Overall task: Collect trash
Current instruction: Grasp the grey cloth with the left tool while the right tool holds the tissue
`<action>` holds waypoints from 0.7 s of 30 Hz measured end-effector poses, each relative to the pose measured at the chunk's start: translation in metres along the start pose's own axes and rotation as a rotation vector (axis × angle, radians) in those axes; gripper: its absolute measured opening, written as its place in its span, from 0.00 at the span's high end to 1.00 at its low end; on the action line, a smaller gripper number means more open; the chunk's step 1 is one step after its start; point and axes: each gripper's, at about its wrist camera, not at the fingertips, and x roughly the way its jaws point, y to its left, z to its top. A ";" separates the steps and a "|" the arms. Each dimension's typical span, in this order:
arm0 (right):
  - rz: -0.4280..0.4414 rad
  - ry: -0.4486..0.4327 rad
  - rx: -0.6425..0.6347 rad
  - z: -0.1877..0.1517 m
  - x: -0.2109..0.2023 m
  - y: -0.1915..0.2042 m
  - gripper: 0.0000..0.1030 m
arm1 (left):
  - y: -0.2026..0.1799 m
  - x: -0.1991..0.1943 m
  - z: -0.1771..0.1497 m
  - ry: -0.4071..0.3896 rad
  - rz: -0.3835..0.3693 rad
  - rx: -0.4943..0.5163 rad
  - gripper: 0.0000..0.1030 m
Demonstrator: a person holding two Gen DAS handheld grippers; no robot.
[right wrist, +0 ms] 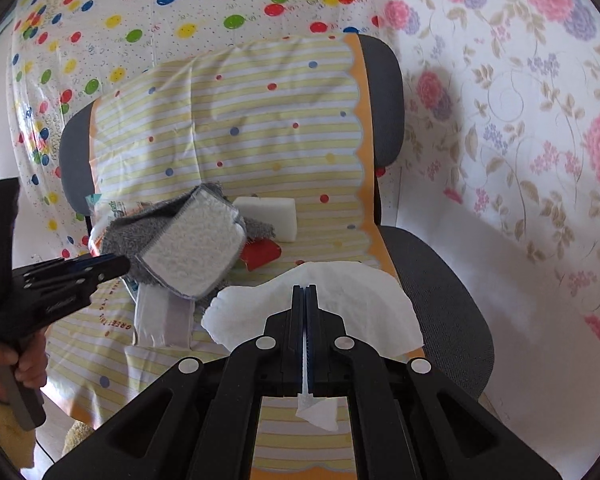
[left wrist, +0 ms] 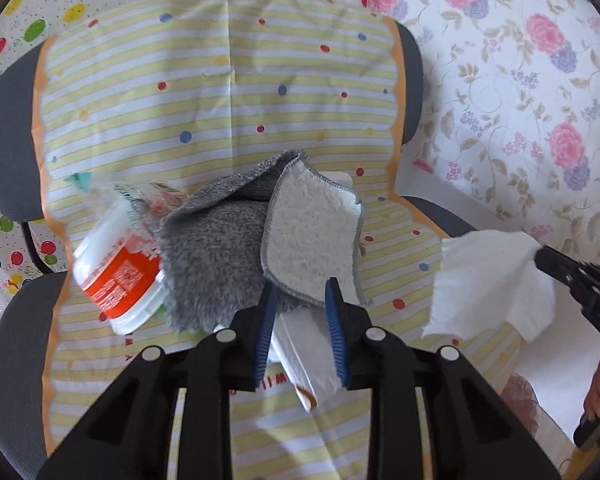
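Observation:
My right gripper (right wrist: 305,289) is shut on a white paper tissue (right wrist: 340,304) and holds it above the chair seat; in the left wrist view the tissue (left wrist: 488,284) hangs from that gripper (left wrist: 540,258) at the right. My left gripper (left wrist: 300,292) is open, its blue pads either side of the edge of a grey and white cloth (left wrist: 260,236), which also shows in the right wrist view (right wrist: 188,252). A white wrapper (left wrist: 304,352) lies under the left gripper. A white and orange tub (left wrist: 116,276) lies tipped left of the cloth.
An office chair (right wrist: 432,280) is draped with a yellow striped dotted sheet (left wrist: 220,80). On the seat are a white sponge block (right wrist: 266,216), a red packet (right wrist: 262,256) and a clear plastic bag (left wrist: 140,196). Flowered and balloon-print sheets hang behind.

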 end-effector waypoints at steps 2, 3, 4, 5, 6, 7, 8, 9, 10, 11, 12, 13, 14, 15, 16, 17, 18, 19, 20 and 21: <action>0.017 0.006 0.020 -0.001 0.004 -0.005 0.99 | -0.001 0.013 0.004 0.017 0.037 0.008 0.77; 0.024 0.008 0.030 -0.001 0.006 -0.007 0.99 | -0.002 0.017 0.005 0.024 0.051 0.013 0.77; 0.030 0.009 0.035 -0.002 0.008 -0.009 0.99 | -0.002 0.024 0.006 0.038 0.069 0.018 0.77; 0.036 0.009 0.043 -0.003 0.009 -0.011 0.99 | -0.001 0.028 0.006 0.048 0.079 0.018 0.77; 0.042 0.009 0.048 -0.003 0.010 -0.013 0.99 | -0.001 0.032 0.007 0.061 0.080 0.014 0.77; 0.046 0.009 0.053 -0.003 0.011 -0.014 0.99 | 0.000 0.036 0.007 0.076 0.073 0.006 0.77; 0.052 0.010 0.059 -0.003 0.012 -0.015 0.99 | 0.001 0.037 0.006 0.080 0.068 -0.002 0.78; 0.057 0.011 0.068 -0.004 0.014 -0.017 0.99 | 0.001 0.039 0.006 0.084 0.062 -0.007 0.83; 0.061 0.013 0.074 -0.004 0.015 -0.018 0.99 | 0.001 0.040 0.005 0.087 0.054 -0.007 0.91; 0.065 0.015 0.079 -0.004 0.016 -0.019 0.99 | 0.001 0.041 0.005 0.088 0.041 -0.007 0.96; 0.069 0.017 0.084 -0.004 0.017 -0.020 0.99 | 0.000 0.041 0.005 0.088 0.033 -0.008 0.97; 0.069 0.019 0.087 -0.004 0.019 -0.021 0.99 | 0.000 0.041 0.005 0.083 0.025 -0.013 0.98; 0.069 0.020 0.090 -0.004 0.020 -0.022 0.99 | -0.001 0.040 0.005 0.078 0.020 -0.016 0.98; 0.064 0.018 0.090 -0.004 0.020 -0.022 0.99 | -0.001 0.040 0.005 0.077 0.017 -0.016 0.98; 0.058 0.013 0.088 -0.004 0.018 -0.022 0.99 | -0.003 0.037 0.005 0.074 0.019 -0.015 0.98; 0.051 0.007 0.087 -0.004 0.017 -0.022 0.99 | -0.004 0.033 0.005 0.065 0.025 -0.017 0.97; 0.048 -0.001 0.087 -0.003 0.015 -0.023 0.99 | -0.006 0.030 0.005 0.054 0.022 -0.013 0.93; 0.048 -0.005 0.091 -0.003 0.014 -0.025 0.99 | -0.008 0.026 0.005 0.040 0.017 -0.001 0.86; 0.048 -0.006 0.094 -0.003 0.013 -0.026 0.99 | -0.010 0.025 0.007 0.029 0.025 0.006 0.82; 0.046 -0.007 0.097 -0.003 0.013 -0.027 0.99 | -0.013 0.025 0.009 0.017 0.033 0.014 0.77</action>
